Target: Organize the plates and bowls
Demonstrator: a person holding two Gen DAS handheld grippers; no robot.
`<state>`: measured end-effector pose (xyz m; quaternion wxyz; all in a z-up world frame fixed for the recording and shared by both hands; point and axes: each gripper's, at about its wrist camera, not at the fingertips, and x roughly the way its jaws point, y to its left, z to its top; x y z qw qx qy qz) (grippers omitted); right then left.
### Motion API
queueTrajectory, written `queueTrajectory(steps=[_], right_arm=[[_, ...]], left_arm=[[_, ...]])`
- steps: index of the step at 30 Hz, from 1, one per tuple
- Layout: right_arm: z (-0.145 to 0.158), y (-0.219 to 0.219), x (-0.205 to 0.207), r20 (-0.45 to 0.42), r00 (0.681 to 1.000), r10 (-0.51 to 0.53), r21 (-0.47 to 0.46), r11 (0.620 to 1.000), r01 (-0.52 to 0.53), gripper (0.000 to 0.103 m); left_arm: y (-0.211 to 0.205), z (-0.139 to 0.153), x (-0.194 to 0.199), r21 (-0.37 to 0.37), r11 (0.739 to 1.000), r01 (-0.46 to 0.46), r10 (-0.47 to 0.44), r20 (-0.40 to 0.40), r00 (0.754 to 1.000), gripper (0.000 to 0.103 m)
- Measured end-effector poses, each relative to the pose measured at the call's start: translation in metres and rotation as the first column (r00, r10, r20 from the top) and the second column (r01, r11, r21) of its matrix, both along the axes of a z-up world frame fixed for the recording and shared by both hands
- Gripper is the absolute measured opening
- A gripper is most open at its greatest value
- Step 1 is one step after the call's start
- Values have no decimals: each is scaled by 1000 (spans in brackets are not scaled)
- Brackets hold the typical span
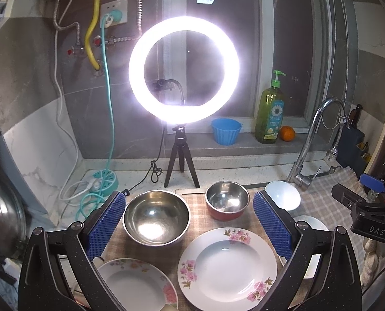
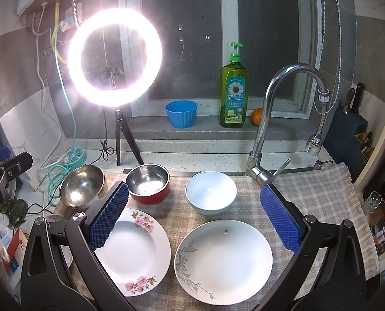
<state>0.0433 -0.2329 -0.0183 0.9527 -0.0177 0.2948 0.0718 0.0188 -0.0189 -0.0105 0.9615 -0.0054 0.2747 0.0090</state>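
Both jaws wide apart, holding nothing: left gripper [image 1: 189, 223], right gripper [image 2: 192, 215]. Nearest on the checked cloth [image 2: 316, 194]: pink-flowered white plate [image 2: 138, 254] beside green-leaf white plate [image 2: 223, 260]; second pink-flowered plate [image 1: 138, 285] at far left. Behind them: large steel bowl [image 1: 156, 217], red-sided steel bowl [image 2: 149, 186], pale blue bowl [image 2: 211, 192]. Further back: chrome tap [image 2: 275, 119], lit ring light [image 1: 184, 70].
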Motion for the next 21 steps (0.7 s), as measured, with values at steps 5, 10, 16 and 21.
queueTrajectory(steps=[5,10,16,21], right_arm=[[-7,1,8,-37,997,70,0,998,-70,103],[-24,9,19,-108,983,151,-35,987,-156,80],[-54,8,43,-263,932,251,75,968,-239,53],[-77,12,58,-341,887,311,104,950,-293,47]], left_arm=[[9,-4,-1,-27,999,-18,17,-14,1000,99],[23,-21,-6,-75,996,-42,38,-63,997,80],[40,-45,-11,-173,982,-73,45,-157,987,56],[46,-63,-16,-240,965,-104,50,-219,974,49]])
